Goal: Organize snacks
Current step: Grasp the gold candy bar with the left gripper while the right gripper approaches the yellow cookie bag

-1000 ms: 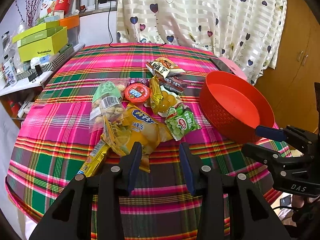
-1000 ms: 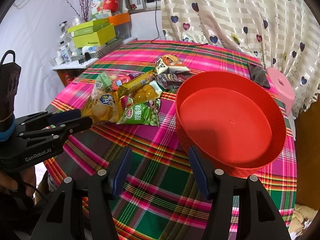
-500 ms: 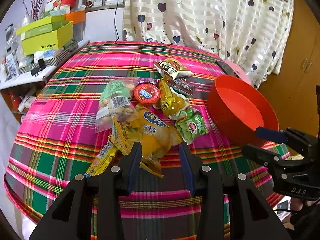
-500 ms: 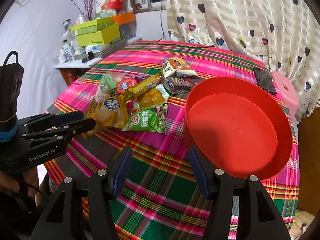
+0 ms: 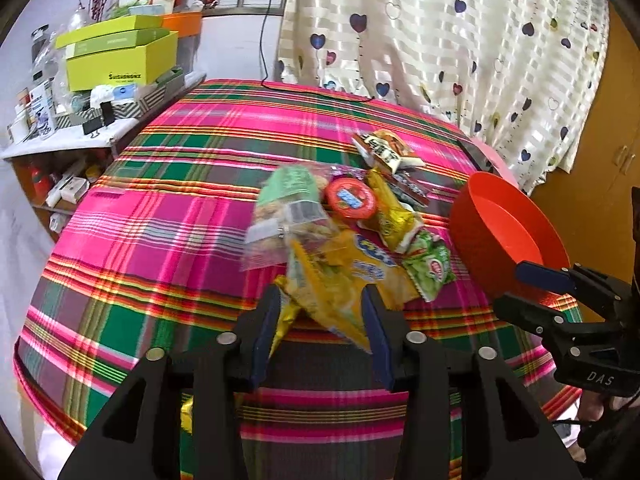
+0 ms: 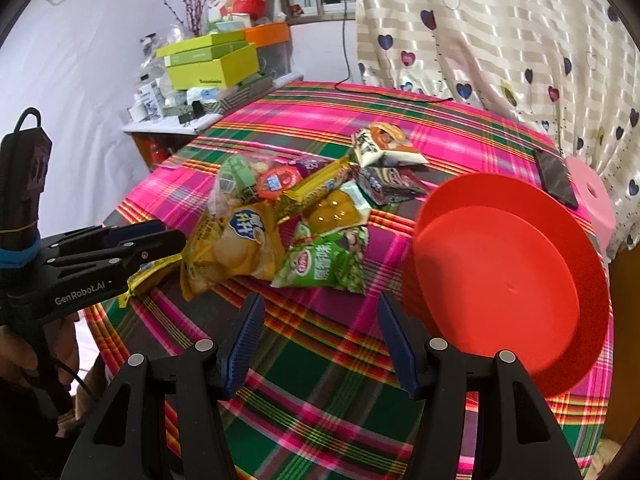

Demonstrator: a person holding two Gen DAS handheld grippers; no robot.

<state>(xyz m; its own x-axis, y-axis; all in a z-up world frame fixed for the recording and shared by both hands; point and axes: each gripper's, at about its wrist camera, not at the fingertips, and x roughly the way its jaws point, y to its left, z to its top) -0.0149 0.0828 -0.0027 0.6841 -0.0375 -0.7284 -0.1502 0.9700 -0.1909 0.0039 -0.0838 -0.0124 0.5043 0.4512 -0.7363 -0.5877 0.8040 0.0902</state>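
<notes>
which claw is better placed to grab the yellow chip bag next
Left. The left claw is open with the yellow chip bag already between its fingers, while the right claw is open over bare tablecloth beside the red bowl.

Even, fairly bright indoor light, perhaps from the window at upper centre. Fisheye bending and dark vignetting at every corner. Motion blur smears the snack pile (image 5: pixel 340 236) in the left view; right view sharper.

"GenRobot.AI" on left gripper (image 6: pixel 160 240); "DAS" on right gripper (image 5: pixel 532 288).
</notes>
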